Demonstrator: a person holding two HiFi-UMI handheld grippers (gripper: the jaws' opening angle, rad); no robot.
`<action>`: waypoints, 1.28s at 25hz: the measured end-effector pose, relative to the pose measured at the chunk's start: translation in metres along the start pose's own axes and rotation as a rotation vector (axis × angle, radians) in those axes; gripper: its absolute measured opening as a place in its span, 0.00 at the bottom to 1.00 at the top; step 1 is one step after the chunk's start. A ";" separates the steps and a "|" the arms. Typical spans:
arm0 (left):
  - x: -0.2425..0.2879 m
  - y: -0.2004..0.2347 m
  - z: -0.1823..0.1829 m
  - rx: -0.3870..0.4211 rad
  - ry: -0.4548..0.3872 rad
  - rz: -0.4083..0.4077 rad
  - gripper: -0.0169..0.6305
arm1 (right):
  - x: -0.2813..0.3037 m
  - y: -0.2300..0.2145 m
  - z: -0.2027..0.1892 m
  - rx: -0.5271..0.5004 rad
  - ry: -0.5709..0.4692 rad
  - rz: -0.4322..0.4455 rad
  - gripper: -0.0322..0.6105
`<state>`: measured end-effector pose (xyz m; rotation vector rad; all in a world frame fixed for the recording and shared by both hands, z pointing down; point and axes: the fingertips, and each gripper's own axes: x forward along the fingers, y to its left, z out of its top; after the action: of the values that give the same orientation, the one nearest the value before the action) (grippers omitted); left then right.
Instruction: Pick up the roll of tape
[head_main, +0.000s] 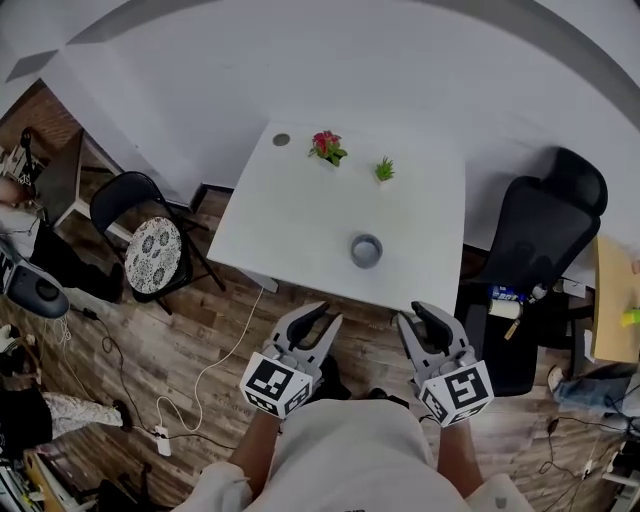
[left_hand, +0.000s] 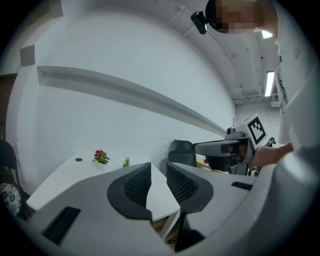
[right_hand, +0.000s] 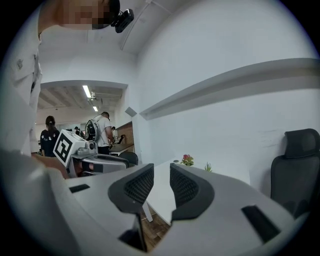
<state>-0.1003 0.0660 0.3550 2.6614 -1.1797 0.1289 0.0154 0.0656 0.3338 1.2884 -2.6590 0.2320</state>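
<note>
The roll of tape (head_main: 366, 250), a grey ring, lies flat on the white table (head_main: 290, 220) near its front edge. My left gripper (head_main: 318, 322) and right gripper (head_main: 419, 318) hang side by side in front of the table, short of its edge, both pointing at it. Each is open with nothing between its pads. In the left gripper view the jaws (left_hand: 158, 172) stand apart over the table corner, and the right gripper (left_hand: 225, 147) shows beside them. The right gripper view shows its own jaws (right_hand: 161, 177) apart. The tape shows in neither gripper view.
A red-flowered plant (head_main: 326, 146), a small green plant (head_main: 384, 170) and a grey disc (head_main: 281, 140) sit at the table's far side. A black office chair (head_main: 540, 240) stands right of the table, a folding chair with a patterned cushion (head_main: 150, 250) left. A white cable (head_main: 200, 390) crosses the wooden floor.
</note>
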 end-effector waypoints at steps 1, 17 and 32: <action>-0.001 0.006 0.000 0.000 0.002 -0.004 0.17 | 0.004 0.002 -0.001 0.004 0.004 -0.004 0.22; 0.006 0.038 -0.036 -0.050 0.097 -0.098 0.18 | 0.027 0.014 -0.030 0.079 0.093 -0.085 0.23; 0.083 0.042 -0.051 -0.051 0.214 -0.049 0.18 | 0.062 -0.056 -0.038 0.087 0.125 0.020 0.22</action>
<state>-0.0756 -0.0087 0.4256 2.5544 -1.0358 0.3607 0.0249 -0.0075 0.3887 1.2295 -2.5834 0.4216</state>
